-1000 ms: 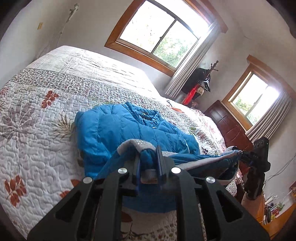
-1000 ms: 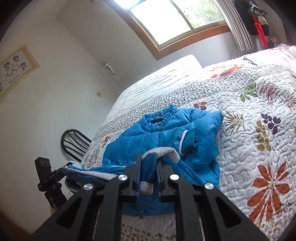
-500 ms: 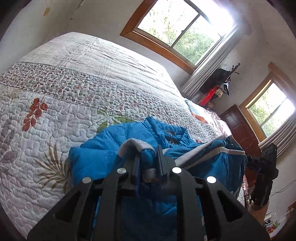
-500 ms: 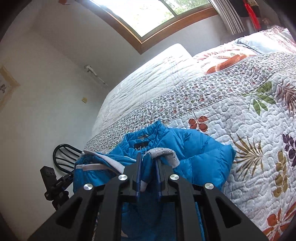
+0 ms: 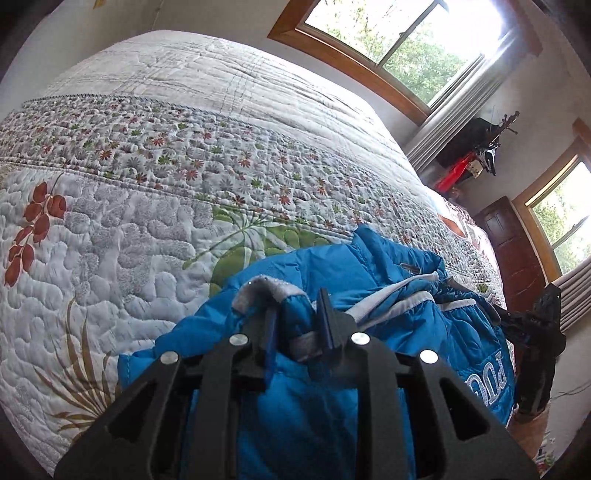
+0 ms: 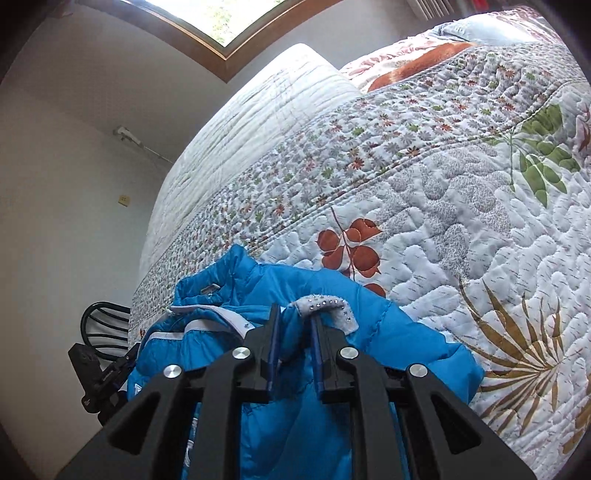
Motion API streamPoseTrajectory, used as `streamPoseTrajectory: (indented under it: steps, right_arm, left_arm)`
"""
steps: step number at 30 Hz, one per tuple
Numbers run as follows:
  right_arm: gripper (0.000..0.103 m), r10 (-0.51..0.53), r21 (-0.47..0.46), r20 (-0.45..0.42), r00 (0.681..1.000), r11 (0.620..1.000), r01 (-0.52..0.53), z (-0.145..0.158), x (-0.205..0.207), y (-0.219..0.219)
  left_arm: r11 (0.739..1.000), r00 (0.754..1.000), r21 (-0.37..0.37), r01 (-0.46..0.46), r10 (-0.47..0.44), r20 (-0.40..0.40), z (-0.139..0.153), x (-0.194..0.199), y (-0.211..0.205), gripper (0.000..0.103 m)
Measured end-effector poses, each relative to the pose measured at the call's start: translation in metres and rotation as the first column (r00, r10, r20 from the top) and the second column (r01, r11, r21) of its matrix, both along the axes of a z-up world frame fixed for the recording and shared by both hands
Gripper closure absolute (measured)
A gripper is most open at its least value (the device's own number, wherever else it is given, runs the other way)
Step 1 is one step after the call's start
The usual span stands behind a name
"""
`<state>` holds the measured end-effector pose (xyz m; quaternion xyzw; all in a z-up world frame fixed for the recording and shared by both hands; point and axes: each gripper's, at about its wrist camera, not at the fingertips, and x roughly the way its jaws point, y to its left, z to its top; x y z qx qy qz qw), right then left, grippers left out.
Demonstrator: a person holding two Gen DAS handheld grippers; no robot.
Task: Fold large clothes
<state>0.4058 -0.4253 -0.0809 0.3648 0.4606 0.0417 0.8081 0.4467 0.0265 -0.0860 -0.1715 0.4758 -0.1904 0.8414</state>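
Observation:
A bright blue puffer jacket (image 5: 388, 280) with grey trim lies on the quilted bed; it also shows in the right wrist view (image 6: 325, 295). My left gripper (image 5: 297, 317) is shut on a blue and grey edge of the jacket. My right gripper (image 6: 293, 325) is shut on another grey-trimmed edge of the same jacket. Both held edges are carried over the jacket's body, up near the collar (image 6: 207, 291). The right gripper's body (image 5: 543, 332) shows at the left view's right edge, the left gripper's body (image 6: 99, 373) at the right view's left edge.
The floral quilt (image 5: 155, 206) covers the bed, with pillows (image 6: 424, 62) at the head. A dark chair (image 6: 103, 325) stands beside the bed. Windows (image 5: 399, 33), a dark wooden cabinet (image 5: 517, 251) and a coat rack (image 5: 480, 158) line the walls.
Both grippers have carried the jacket's lower edge forward and up over its body toward the collar. The fold now covers most of the jacket; the grip has not changed.

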Motion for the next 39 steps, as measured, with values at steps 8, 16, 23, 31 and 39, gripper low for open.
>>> streamPoseTrajectory:
  steps: [8,16,23,31,39]
  right_arm:
    - [0.048,0.003,-0.105,0.106,0.994,0.994,0.008,0.048,-0.042,0.008]
    - [0.034,0.02,-0.279,0.08,0.997,0.96,0.003,0.056,-0.091,0.044]
    - [0.033,-0.01,-0.385,-0.011,1.0,0.923,0.005,0.027,-0.094,0.062]
    - [0.091,-0.037,-0.457,0.081,0.996,0.887,0.07,0.037,-0.097,0.072]
    - [0.092,-0.103,-0.364,0.098,0.99,0.922,0.132,0.027,-0.091,0.049]
  left_arm:
    - [0.995,0.999,-0.096,0.014,-0.011,0.031,0.04,-0.029,0.021,0.033]
    - [0.985,0.993,0.169,-0.022,0.001,0.121,0.047,-0.112,0.019,0.025]
    - [0.975,0.997,0.219,-0.027,0.011,0.076,0.021,-0.124,0.015,0.033]
    - [0.975,0.983,0.2,-0.092,0.057,0.176,0.022,-0.129,-0.003,0.091]
    - [0.973,0.974,0.185,-0.135,0.096,0.206,0.022,-0.121,0.004,0.092]
